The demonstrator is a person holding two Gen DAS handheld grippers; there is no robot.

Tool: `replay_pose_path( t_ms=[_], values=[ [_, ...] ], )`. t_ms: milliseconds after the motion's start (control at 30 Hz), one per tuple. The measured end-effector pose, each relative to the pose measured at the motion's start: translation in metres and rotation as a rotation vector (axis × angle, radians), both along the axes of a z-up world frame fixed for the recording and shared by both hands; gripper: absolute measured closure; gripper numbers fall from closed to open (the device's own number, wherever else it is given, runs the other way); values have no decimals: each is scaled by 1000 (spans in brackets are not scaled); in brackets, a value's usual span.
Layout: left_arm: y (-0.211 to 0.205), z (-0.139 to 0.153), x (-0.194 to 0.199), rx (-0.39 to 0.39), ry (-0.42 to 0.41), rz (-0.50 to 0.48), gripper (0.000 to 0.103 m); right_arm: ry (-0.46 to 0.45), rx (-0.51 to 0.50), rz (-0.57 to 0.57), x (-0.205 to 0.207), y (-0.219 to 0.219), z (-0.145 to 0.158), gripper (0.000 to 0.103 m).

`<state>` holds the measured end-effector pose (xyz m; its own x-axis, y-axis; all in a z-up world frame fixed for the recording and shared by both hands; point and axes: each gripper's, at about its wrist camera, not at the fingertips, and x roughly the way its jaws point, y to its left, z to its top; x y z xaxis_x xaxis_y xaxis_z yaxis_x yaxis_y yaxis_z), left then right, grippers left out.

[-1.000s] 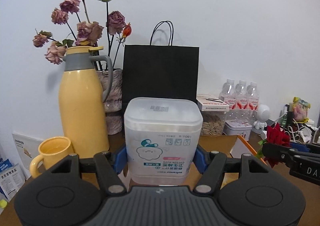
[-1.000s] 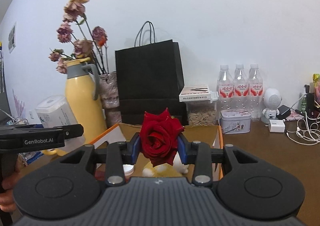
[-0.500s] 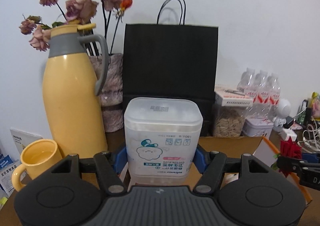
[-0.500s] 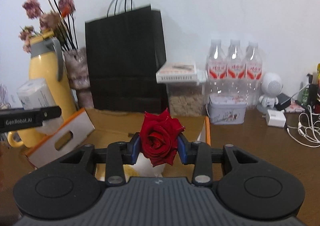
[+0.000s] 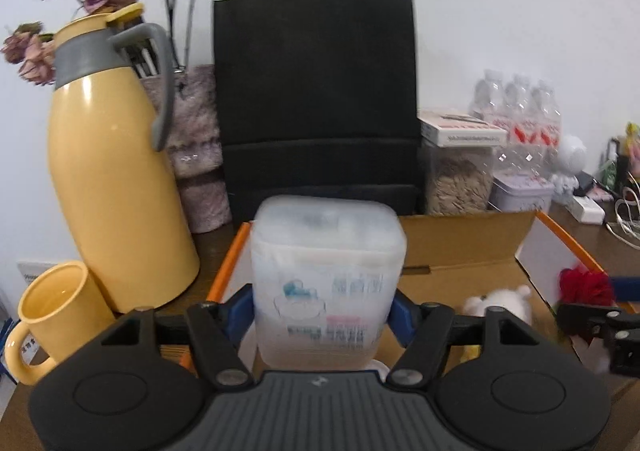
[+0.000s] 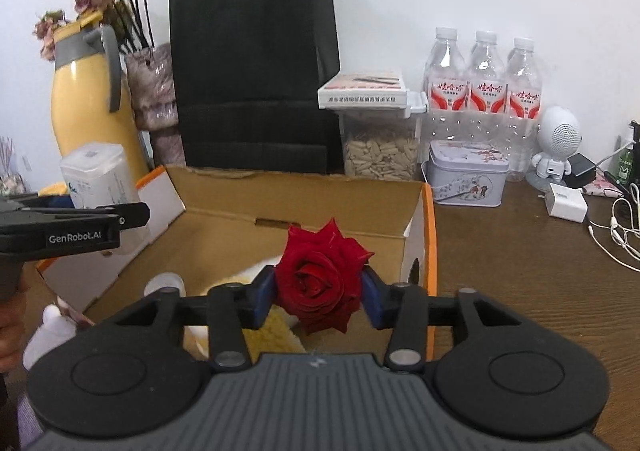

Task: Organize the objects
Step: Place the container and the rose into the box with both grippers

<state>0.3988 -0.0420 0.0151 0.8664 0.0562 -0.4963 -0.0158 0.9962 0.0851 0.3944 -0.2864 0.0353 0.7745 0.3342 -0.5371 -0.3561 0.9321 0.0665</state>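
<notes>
1. I look across a brown table (image 6: 520, 271) set against a white wall, with a black paper bag (image 5: 316, 91) standing at the back, centre frame.
2. At the far left of the left wrist view stands a yellow mug (image 5: 52, 315), and a yellow jug (image 5: 108, 179) rises just behind it.
3. In the centre, my left gripper (image 5: 324, 315) has just been opening. Its fingers stand wide, and the cotton-swab box (image 5: 326, 263) is upright and blurred between them, above the left end of the open cardboard box (image 5: 460, 243).
4. In the right wrist view, my right gripper (image 6: 320, 295) has also just been opening. The red rose (image 6: 320, 279) sits between its blue pads, above the carton's right half. The petals reach both pads, but I cannot tell whether the pads press.
5. Right of the carton's back wall stand three water bottles (image 6: 484, 91).
</notes>
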Motion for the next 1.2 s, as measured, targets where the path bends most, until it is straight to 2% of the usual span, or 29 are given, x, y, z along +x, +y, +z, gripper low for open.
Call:
replay_pose_path(
  t_ms=[33, 67, 133, 800, 1200],
  values=[
    [-1, 0, -1, 5, -2, 4, 3, 2, -9, -2, 0, 1, 0, 30],
    [-2, 0, -2, 9, -9, 6, 0, -1, -14, -3, -1, 2, 0, 11],
    [-3, 0, -4, 14, -18, 2, 0, -20, -25, 0, -4, 3, 1, 1],
    [0, 13, -14, -26, -41, 8, 0, -69, -25, 15, -15, 6, 14, 0],
    [13, 33, -66, -63, -108, 20, 0, -194, 2, 8, -58, -4, 43, 0]
  ],
)
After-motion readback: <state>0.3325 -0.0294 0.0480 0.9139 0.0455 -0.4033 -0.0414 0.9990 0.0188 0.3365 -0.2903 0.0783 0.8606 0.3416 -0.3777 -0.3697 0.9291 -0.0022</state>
